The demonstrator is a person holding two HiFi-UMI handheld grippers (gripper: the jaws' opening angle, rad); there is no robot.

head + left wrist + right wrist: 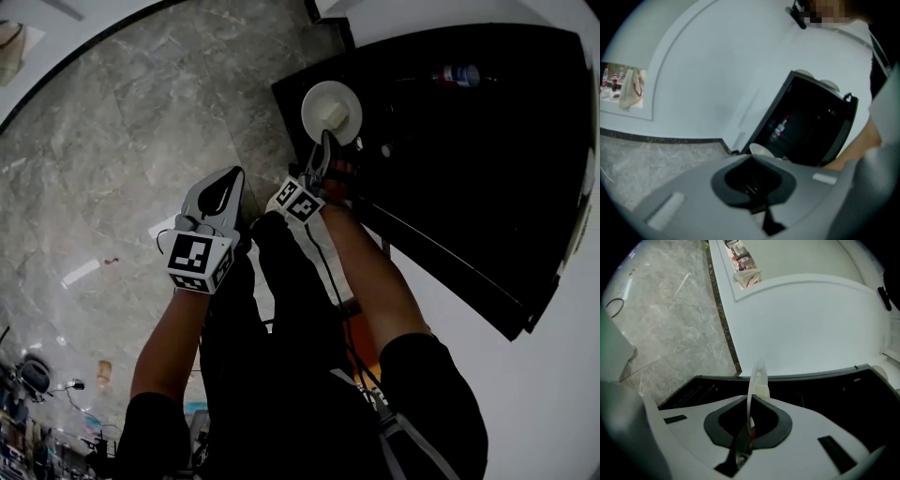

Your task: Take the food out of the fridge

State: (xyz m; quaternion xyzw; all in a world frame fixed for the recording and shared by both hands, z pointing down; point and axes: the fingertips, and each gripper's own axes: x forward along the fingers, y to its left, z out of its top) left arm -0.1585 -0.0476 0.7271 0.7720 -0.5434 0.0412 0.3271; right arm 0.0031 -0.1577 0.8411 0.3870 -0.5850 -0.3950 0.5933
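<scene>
A round white plate point(317, 97) with a pale lump of food point(334, 114) hangs in front of the open black fridge point(469, 150). My right gripper point(324, 152) is shut on its near rim. In the right gripper view the plate point(757, 378) stands edge-on between the jaws of the right gripper point(750, 417), with the food point(762, 391) on its right face. My left gripper point(223, 193) floats beside it to the left, shut and empty. From the left gripper point(752, 161) I see the plate point(761, 150) and the dark fridge point(811, 122).
A bottle point(459, 73) stays inside the fridge and also shows as a bottle point(780, 126) in the left gripper view. The fridge door point(450, 272) is swung open at the right. Grey marble floor point(122, 141) spreads left. A wall niche point(623, 86) holds bottles and a bag.
</scene>
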